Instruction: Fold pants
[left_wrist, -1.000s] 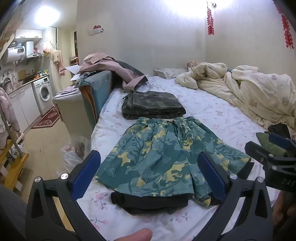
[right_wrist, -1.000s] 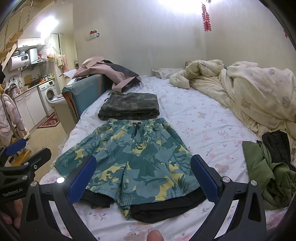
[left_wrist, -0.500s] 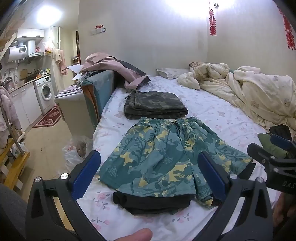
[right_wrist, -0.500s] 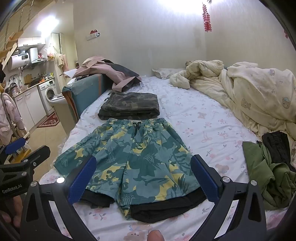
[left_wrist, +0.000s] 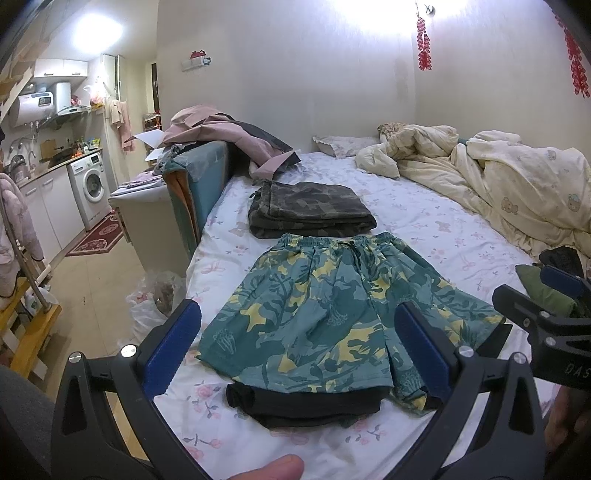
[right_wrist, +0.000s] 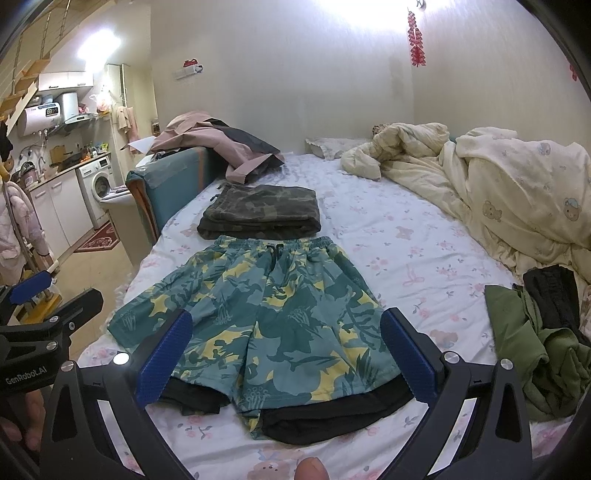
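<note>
Green and yellow patterned shorts (left_wrist: 332, 314) lie spread flat on the bed, waistband away from me, on top of a black garment (left_wrist: 306, 402) that sticks out at the leg hems. They also show in the right wrist view (right_wrist: 266, 310). My left gripper (left_wrist: 299, 343) is open and empty, held above the near left part of the shorts. My right gripper (right_wrist: 284, 350) is open and empty above the near hems. A folded dark camouflage pair of pants (left_wrist: 310, 214) lies just beyond the waistband.
The bed sheet (right_wrist: 406, 236) is white with pink flowers. A cream quilt (right_wrist: 517, 192) is heaped at the right. Olive and black clothes (right_wrist: 532, 339) lie at the near right. A teal headboard with pink clothes (left_wrist: 207, 162) stands at the left, with floor and a washing machine (left_wrist: 90, 184) beyond.
Both grippers have stayed open and almost still. The left view has drifted slightly closer to the bed; the shorts have not moved.
</note>
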